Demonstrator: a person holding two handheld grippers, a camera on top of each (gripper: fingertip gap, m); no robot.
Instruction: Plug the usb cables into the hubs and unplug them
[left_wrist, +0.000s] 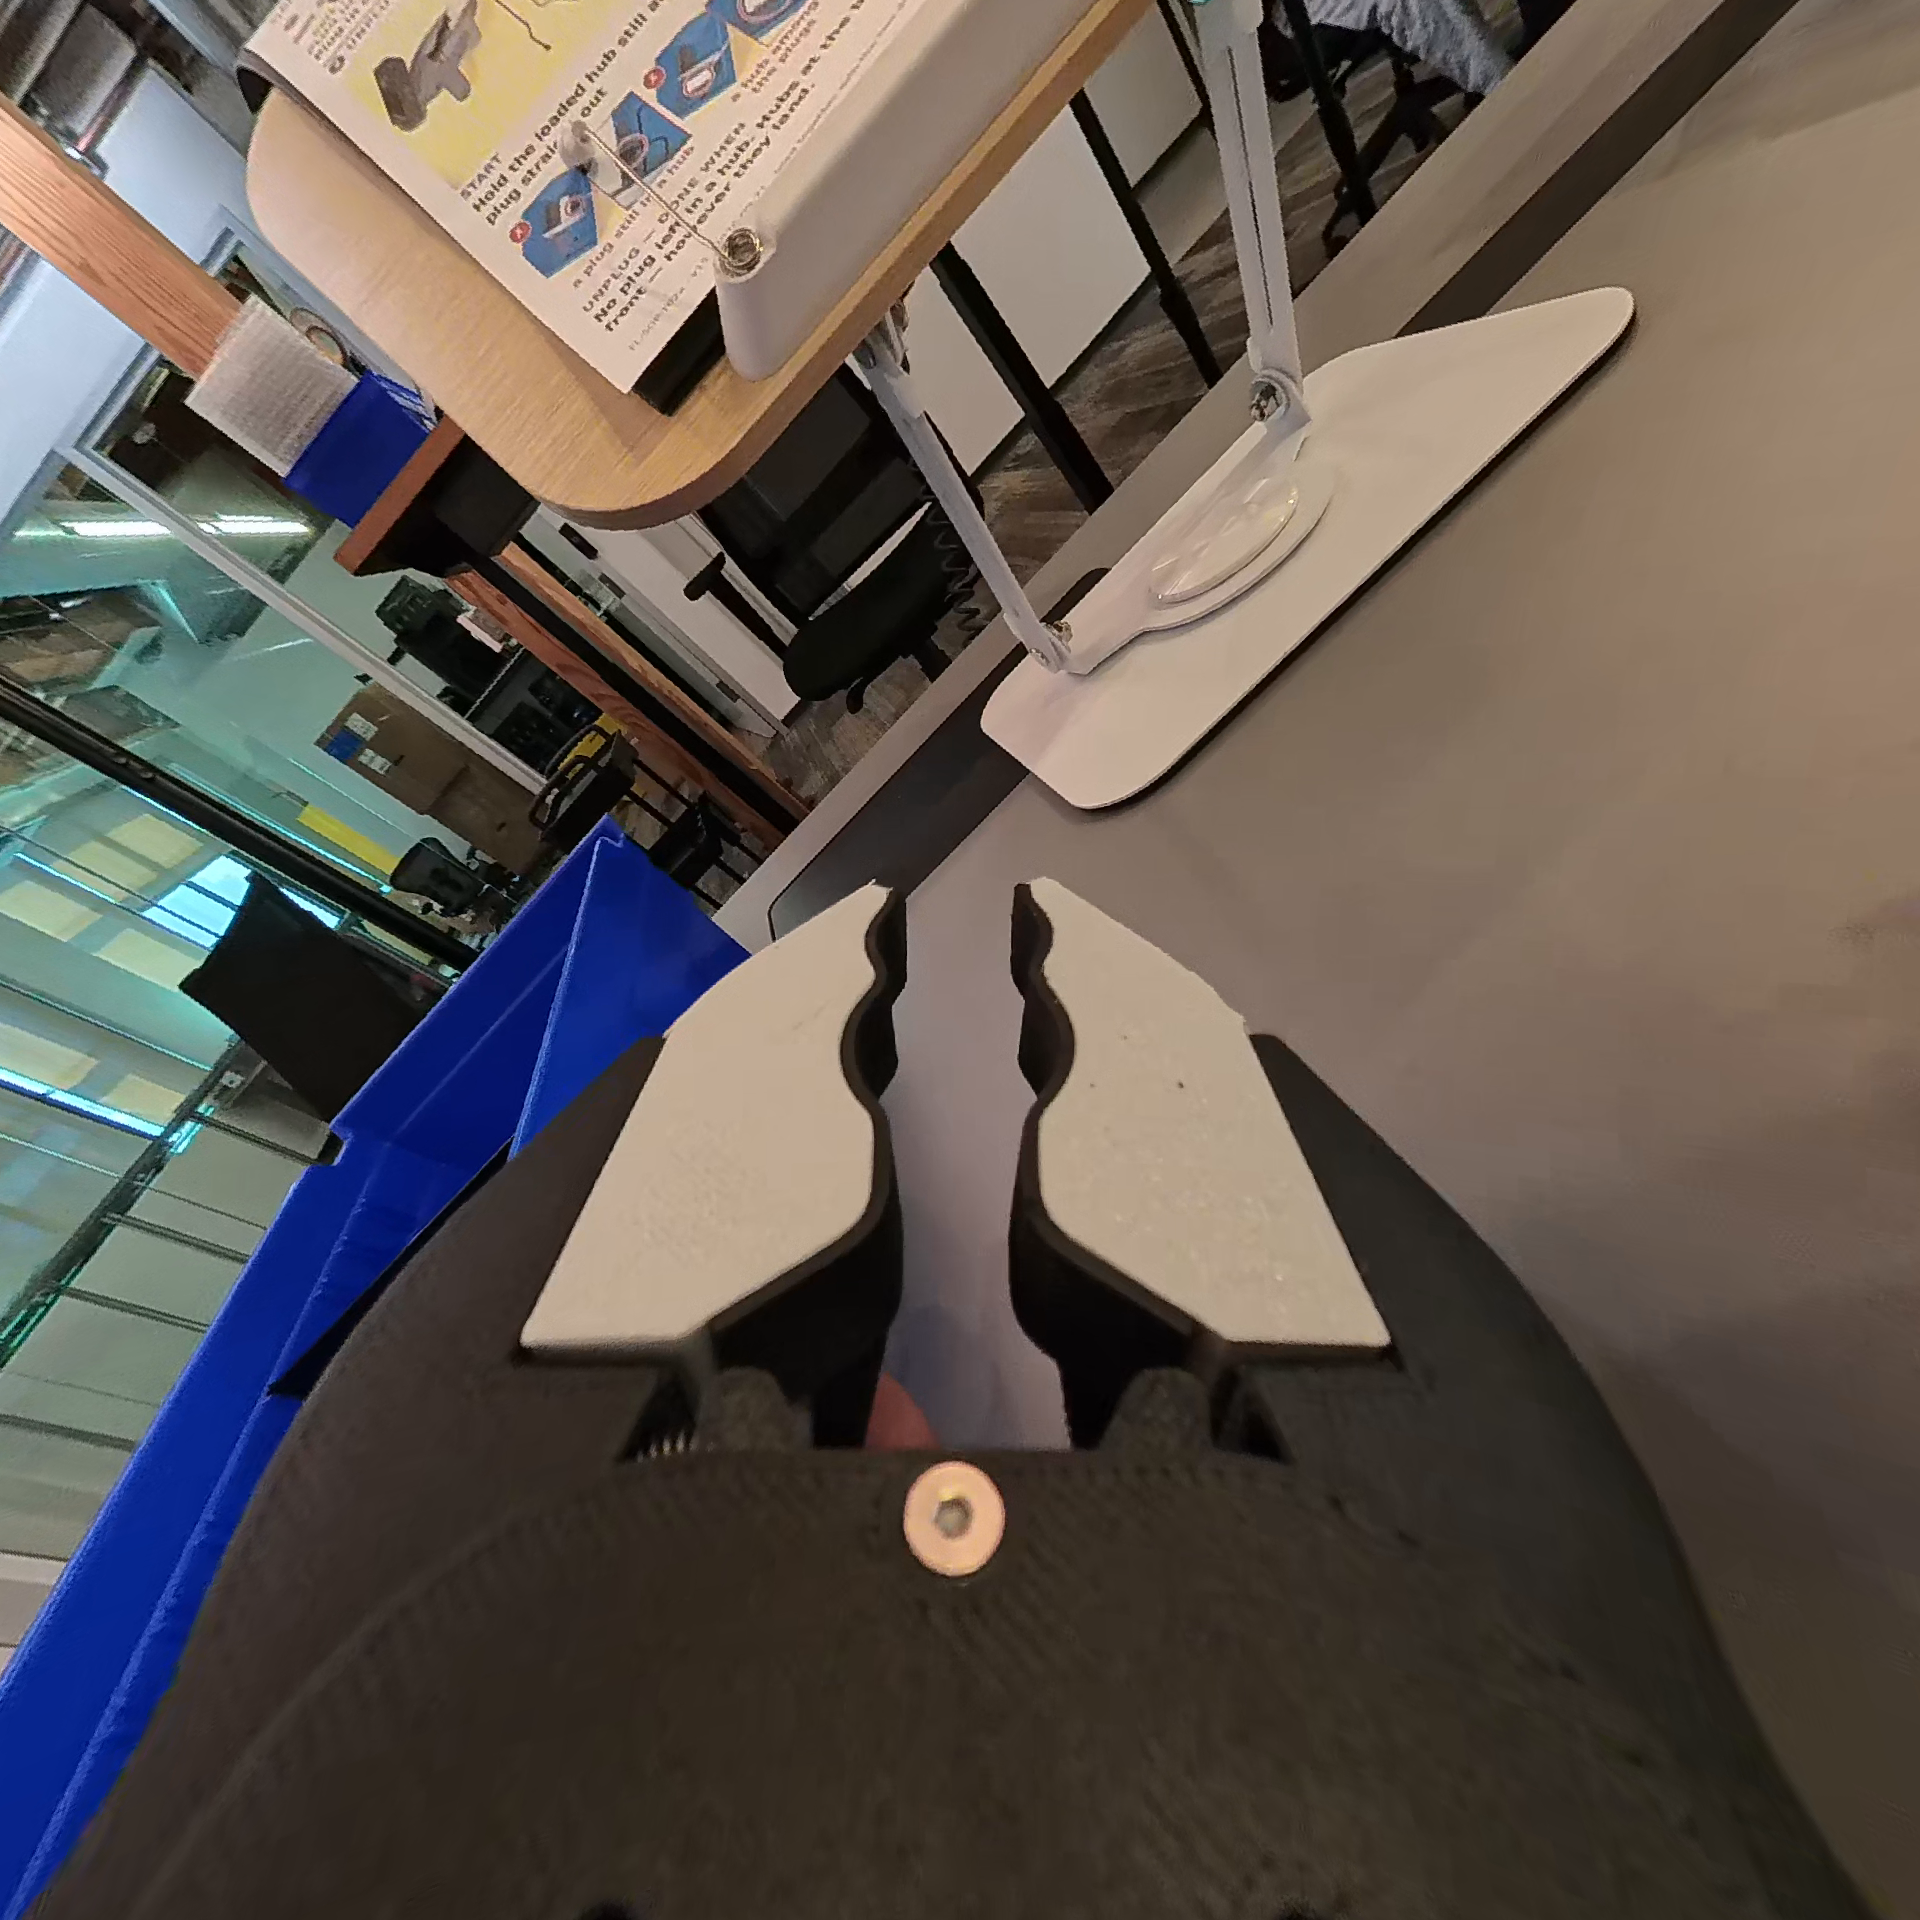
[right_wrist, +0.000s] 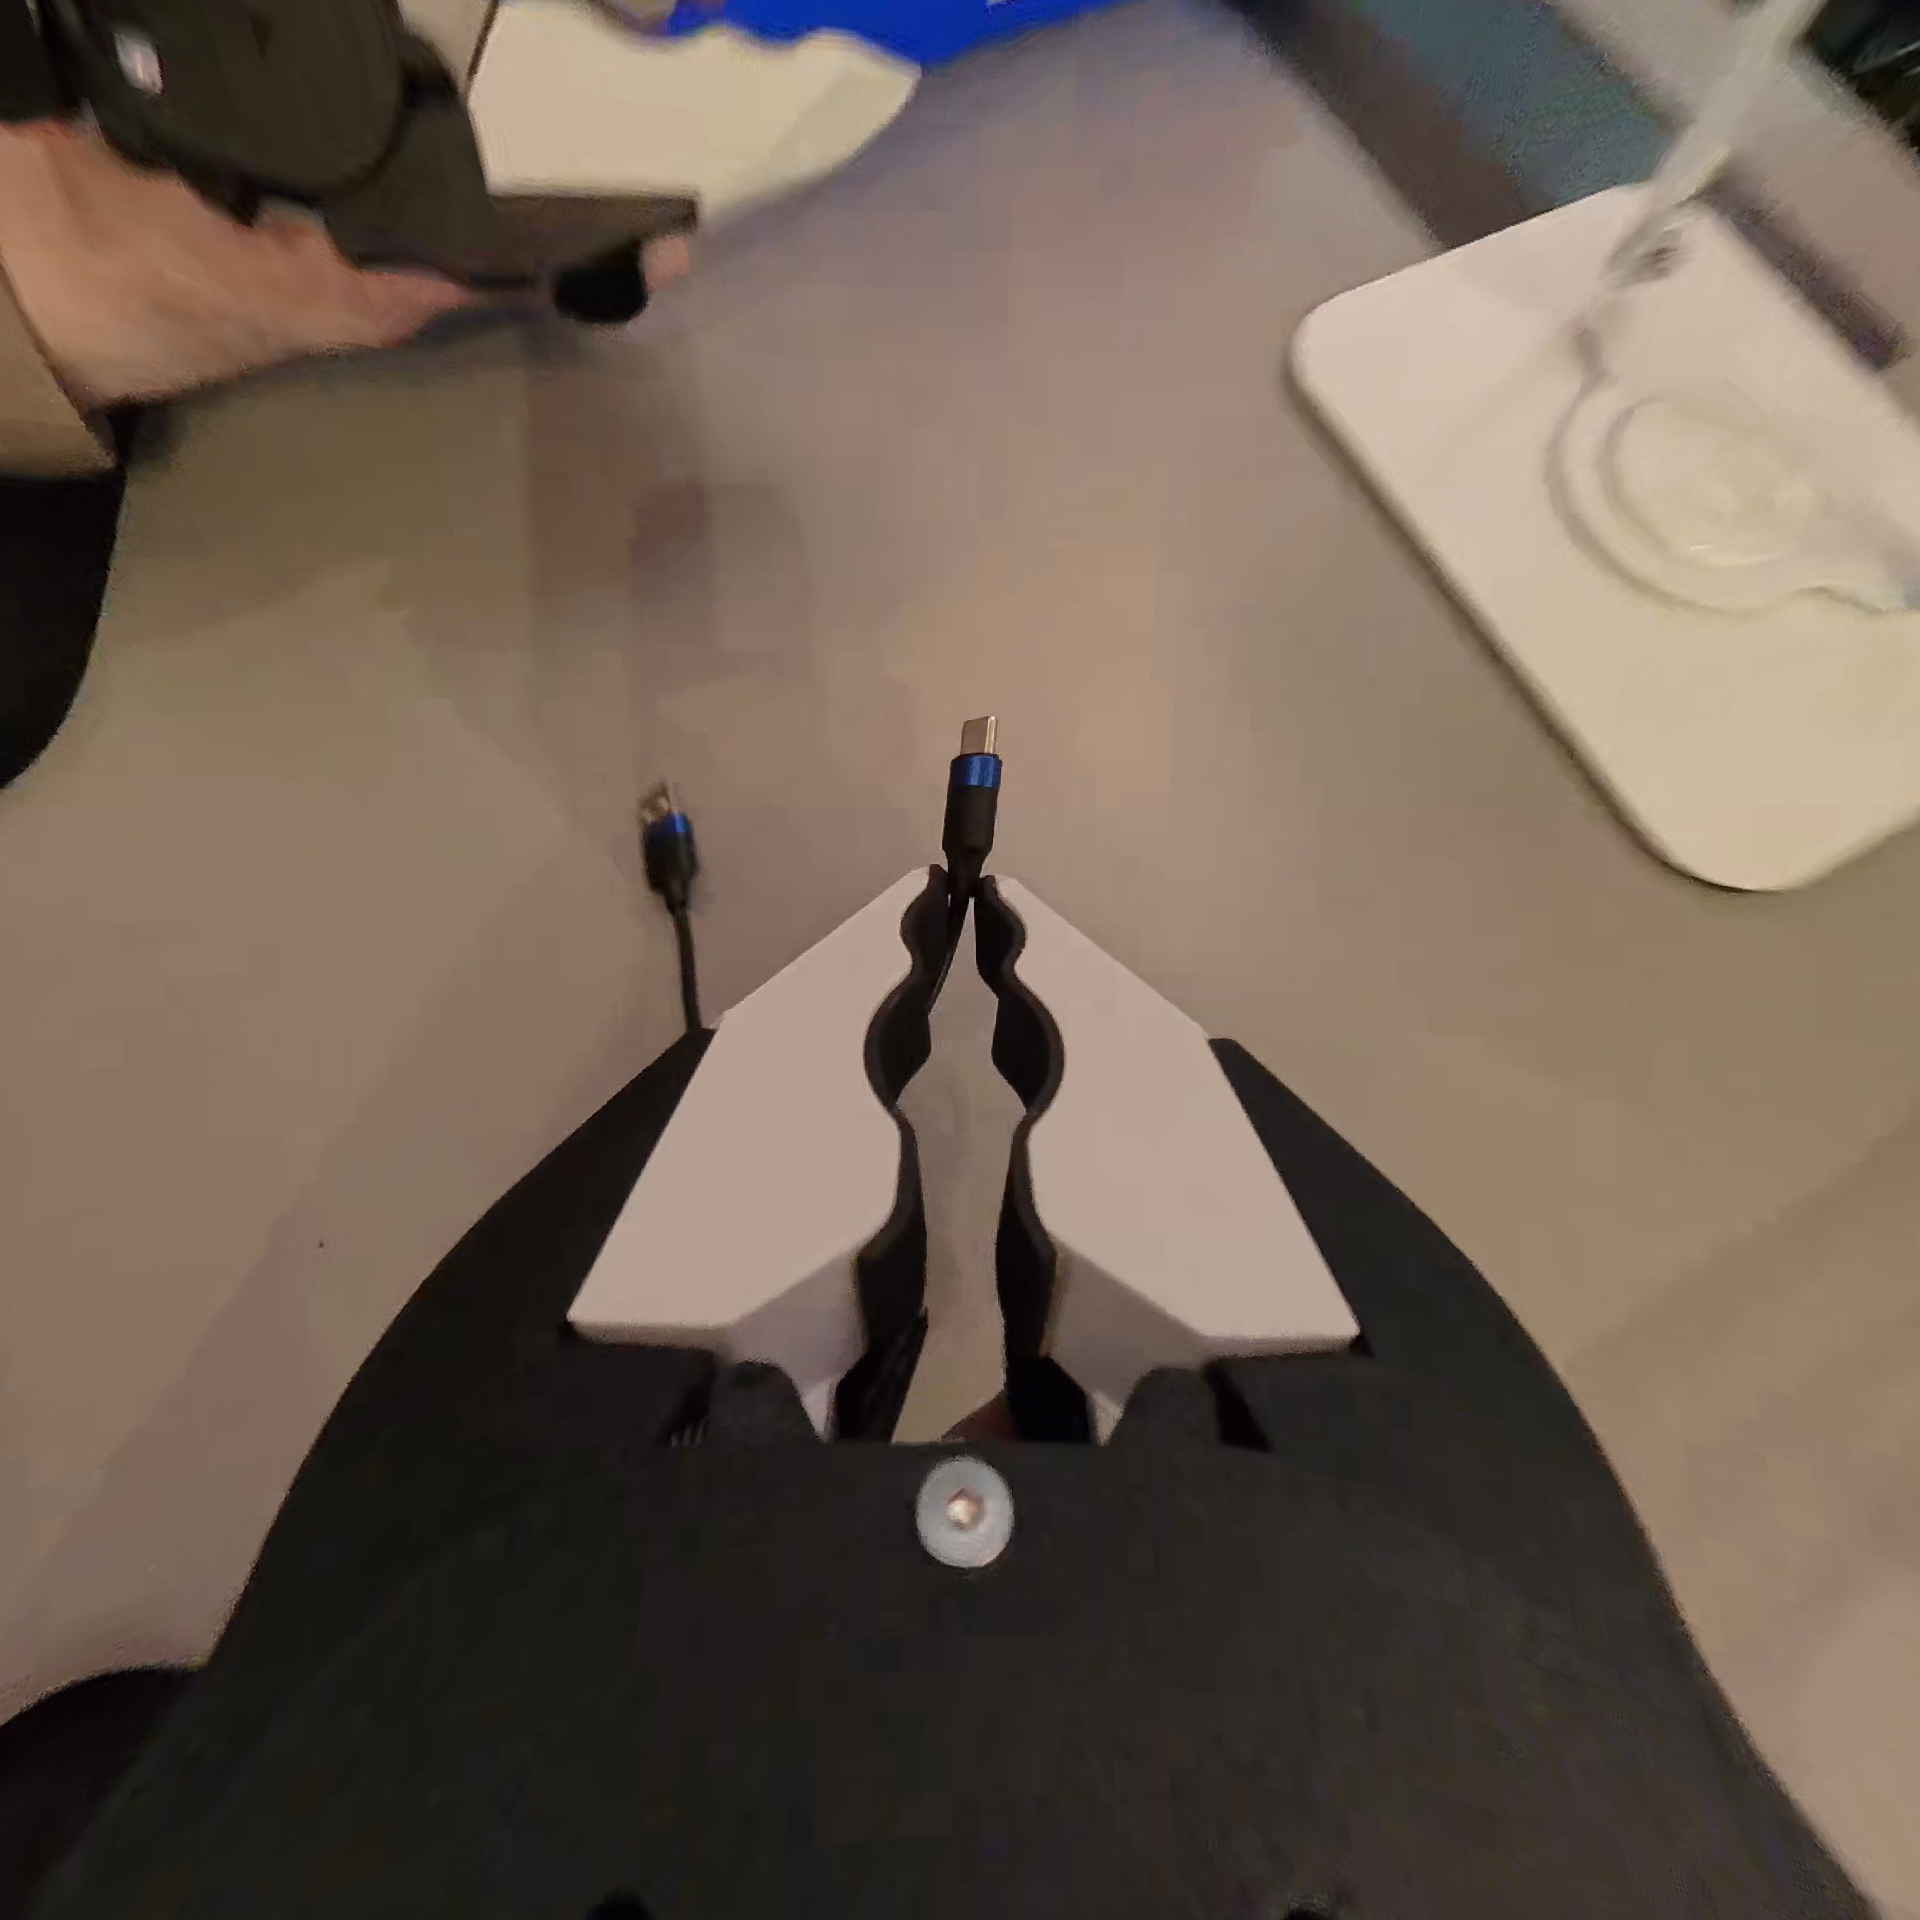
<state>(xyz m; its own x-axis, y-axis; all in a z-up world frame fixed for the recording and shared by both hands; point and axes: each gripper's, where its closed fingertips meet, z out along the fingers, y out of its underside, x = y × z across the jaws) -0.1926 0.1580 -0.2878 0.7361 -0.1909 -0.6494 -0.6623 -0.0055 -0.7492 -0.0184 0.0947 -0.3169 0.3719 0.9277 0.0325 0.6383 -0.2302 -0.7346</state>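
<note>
My right gripper (right_wrist: 961, 883) is shut on a black USB cable just behind its plug (right_wrist: 974, 790). The plug has a blue ring and a metal tip and points forward above the grey table (right_wrist: 935, 468). A second plug of the same kind (right_wrist: 668, 847) lies on the table to the left, its cable running under my gripper. My left gripper (left_wrist: 954, 904) is tilted and open, with only table showing between its fingers. In the right wrist view a hand (right_wrist: 156, 281) holds a blurred black gripper body at the top left, with a dark flat piece (right_wrist: 582, 223) under it. No hub is clearly visible.
A white stand base (left_wrist: 1351, 540) sits on the table ahead; it also shows in the right wrist view (right_wrist: 1662, 520). Its arm carries a wooden board with a printed sheet (left_wrist: 499, 208). A blue bin (left_wrist: 468, 1143) stands at the left gripper's left side. My hands' fingertips stand some 20 centimetres from each other.
</note>
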